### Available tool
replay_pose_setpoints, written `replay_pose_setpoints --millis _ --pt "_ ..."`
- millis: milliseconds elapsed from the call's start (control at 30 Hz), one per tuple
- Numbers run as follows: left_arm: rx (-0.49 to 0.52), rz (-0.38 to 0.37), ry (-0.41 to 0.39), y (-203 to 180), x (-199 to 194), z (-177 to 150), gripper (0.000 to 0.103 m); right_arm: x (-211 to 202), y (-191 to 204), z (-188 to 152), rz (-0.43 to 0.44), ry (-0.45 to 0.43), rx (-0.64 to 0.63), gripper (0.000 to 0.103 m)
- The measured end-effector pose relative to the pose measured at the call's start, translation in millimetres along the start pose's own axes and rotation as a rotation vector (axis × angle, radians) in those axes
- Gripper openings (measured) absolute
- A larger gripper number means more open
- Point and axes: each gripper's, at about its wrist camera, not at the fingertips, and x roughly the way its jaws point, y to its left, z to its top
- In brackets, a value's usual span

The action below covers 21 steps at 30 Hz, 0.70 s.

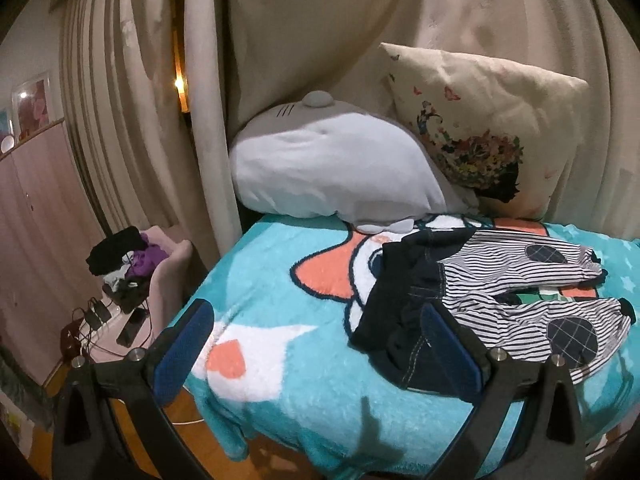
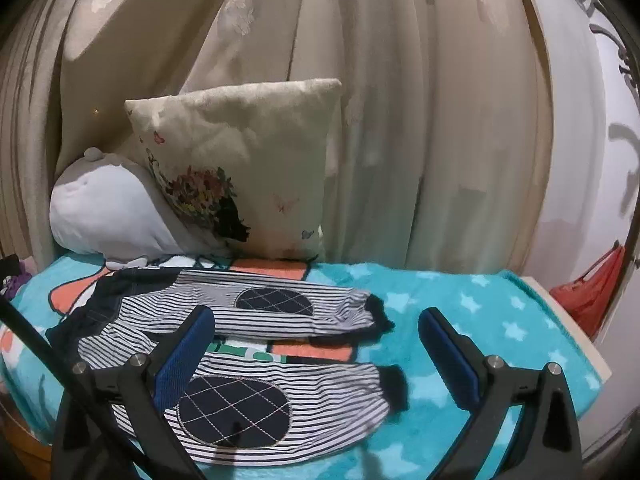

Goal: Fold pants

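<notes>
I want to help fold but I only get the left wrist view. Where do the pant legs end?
Observer: The pants end in dark cuffs, lying flat on the blanket.
Operator: Is the right claw holding them?
Observer: No, the right claw is open, just above the near leg.
Operator: What's past the bed on that side?
Observer: Something red beside the bed's edge; I cannot tell what it is.

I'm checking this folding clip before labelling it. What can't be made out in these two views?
- Pants waistband, left wrist view: bunched dark cloth, partly behind the left tool.
- Near pant leg, right wrist view: partly covered by the right tool.
- Clutter on the side table, left wrist view: too small.
</notes>
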Motion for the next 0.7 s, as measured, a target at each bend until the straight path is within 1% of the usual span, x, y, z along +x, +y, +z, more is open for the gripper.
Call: replay_pose_setpoints --millis 100,167,267,333,433,533,633,700 --pt "0.004 -0.015 -0.003 1.1 -5.9 -0.5 0.103 -8.2 -5.0 5.0 -0.004 -0.017 0.015 0.103" --pt "-0.002 -0.023 -0.014 3.5 -11.7 0.1 0.103 -15.3 -10.7 9.4 0.009 -0.029 0.044 0.103" --pt "-0.003 -0.015 -0.048 8.8 -24.4 1.5 0.103 -29.4 -17.9 14.4 0.0 -0.053 0.069 0.103" --pt "0.002 -0.01 -0.08 13.4 -36.7 3.9 0.103 -41.9 -21.3 17.0 -0.015 -0.075 0.062 0.103" --pt "0.01 0.007 -0.172 28.5 -67.8 15.3 0.103 -66.9 -31.1 23.5 -0.05 -0.12 0.047 0.103" --pt "0.005 0.022 -0.256 46.5 -98.9 35.6 0.103 -100.9 -52.4 39.7 -0.101 -0.192 0.053 0.103" --pt "-0.002 0.008 -0.337 66.0 -132.9 62.4 0.103 -143.9 -82.4 65.1 -0.16 -0.28 0.088 0.103" --pt "0.008 0.021 -0.391 74.3 -151.6 78.9 0.103 -168.1 -100.4 81.5 -0.189 -0.321 0.11 0.103"
